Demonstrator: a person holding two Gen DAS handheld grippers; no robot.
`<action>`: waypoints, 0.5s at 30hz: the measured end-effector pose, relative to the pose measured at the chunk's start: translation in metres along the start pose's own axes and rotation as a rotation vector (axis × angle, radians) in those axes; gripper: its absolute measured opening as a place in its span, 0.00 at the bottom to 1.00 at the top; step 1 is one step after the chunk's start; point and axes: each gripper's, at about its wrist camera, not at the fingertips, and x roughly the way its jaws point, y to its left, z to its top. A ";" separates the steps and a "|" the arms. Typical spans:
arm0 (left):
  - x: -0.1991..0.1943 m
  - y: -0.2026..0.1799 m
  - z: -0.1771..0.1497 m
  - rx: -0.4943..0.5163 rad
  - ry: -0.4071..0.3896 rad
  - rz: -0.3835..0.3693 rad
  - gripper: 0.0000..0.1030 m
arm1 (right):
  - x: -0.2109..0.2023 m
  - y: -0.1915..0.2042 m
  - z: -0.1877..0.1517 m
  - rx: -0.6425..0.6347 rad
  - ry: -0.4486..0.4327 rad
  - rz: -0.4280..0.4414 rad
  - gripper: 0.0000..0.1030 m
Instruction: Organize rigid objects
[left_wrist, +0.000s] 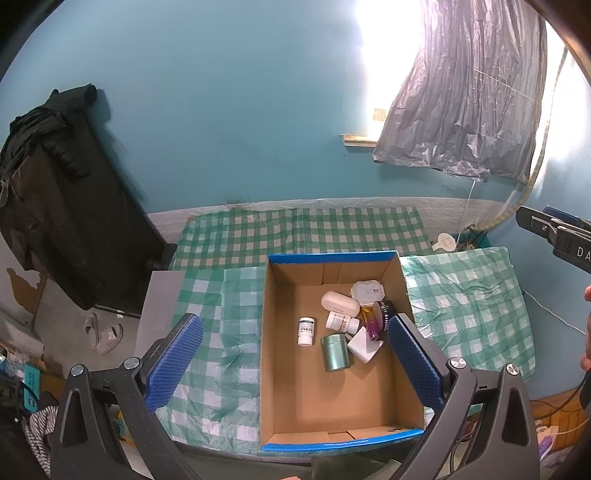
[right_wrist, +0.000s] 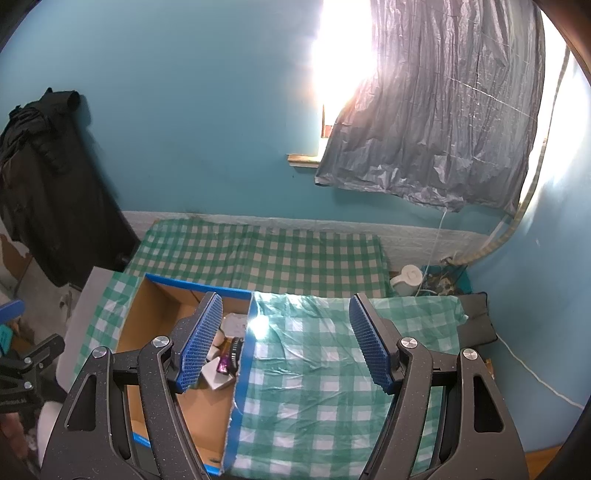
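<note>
Both grippers, left (left_wrist: 293, 356) and right (right_wrist: 286, 341), hover spread wide and empty above a checked cloth (left_wrist: 476, 299), where a cardboard box (left_wrist: 338, 398) holds a green tin (left_wrist: 335, 352), white bottles (left_wrist: 306, 331) and other small items (clustered toward its far right corner).

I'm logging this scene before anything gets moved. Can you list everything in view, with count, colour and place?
Open cardboard box: 1, brown with blue rim, on the checked cloth.
Small pill bottles: 2, white, lying in the box.
Metal tin: 1, green, in the box, nearer the camera than the rest.
Oval case: 1, white, toward the box's far wall.
Octagonal lidded container: 1, white, box's far right corner.
Purple-and-yellow jar: 1, by the box's right wall.
Flat white block: 1, beside the tin.
Checked cloth: green and white, covers the surface.
Kettle: 1, white, behind the cloth.
Left gripper: open over the box.
Right gripper: open over the box's right rim.
</note>
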 end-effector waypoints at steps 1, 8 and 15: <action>0.000 0.000 0.000 0.000 0.000 -0.001 0.98 | 0.000 0.000 0.000 0.000 0.000 0.001 0.69; -0.001 -0.002 0.000 -0.003 -0.003 -0.002 0.99 | -0.001 -0.002 0.001 -0.001 -0.003 0.001 0.69; -0.001 -0.004 0.001 -0.002 0.000 -0.004 0.99 | -0.001 -0.003 0.002 0.000 0.002 0.002 0.69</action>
